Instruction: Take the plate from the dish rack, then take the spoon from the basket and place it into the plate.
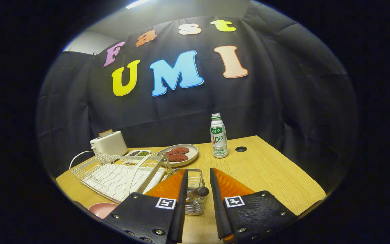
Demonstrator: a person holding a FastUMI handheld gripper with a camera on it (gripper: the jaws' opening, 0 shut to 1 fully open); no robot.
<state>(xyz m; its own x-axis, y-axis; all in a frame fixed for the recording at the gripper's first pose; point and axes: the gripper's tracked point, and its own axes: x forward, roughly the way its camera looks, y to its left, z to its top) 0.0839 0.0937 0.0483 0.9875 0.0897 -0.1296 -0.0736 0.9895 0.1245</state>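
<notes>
My gripper (pixel 198 170) is open, its orange fingers (pixel 171 185) held apart above a small wire basket (pixel 195 203). A dark spoon handle (pixel 199 192) pokes up out of the basket into the gap between the fingers, close to the left one; neither finger presses on it. The spoon's bowl is hidden. A pink plate (pixel 102 208) lies flat on the wooden table, near the front of the white wire dish rack (pixel 113 174) and left of my left finger, partly hidden by it. The rack holds no plate that I can see.
Beyond the rack stand a white toaster (pixel 108 143), a small divided dish (pixel 139 153) and a beige plate with red meat (pixel 181 154). A white drink bottle (pixel 219 136) stands farther right, next to a cable hole (pixel 241 149). Bare tabletop (pixel 269 173) stretches to the right.
</notes>
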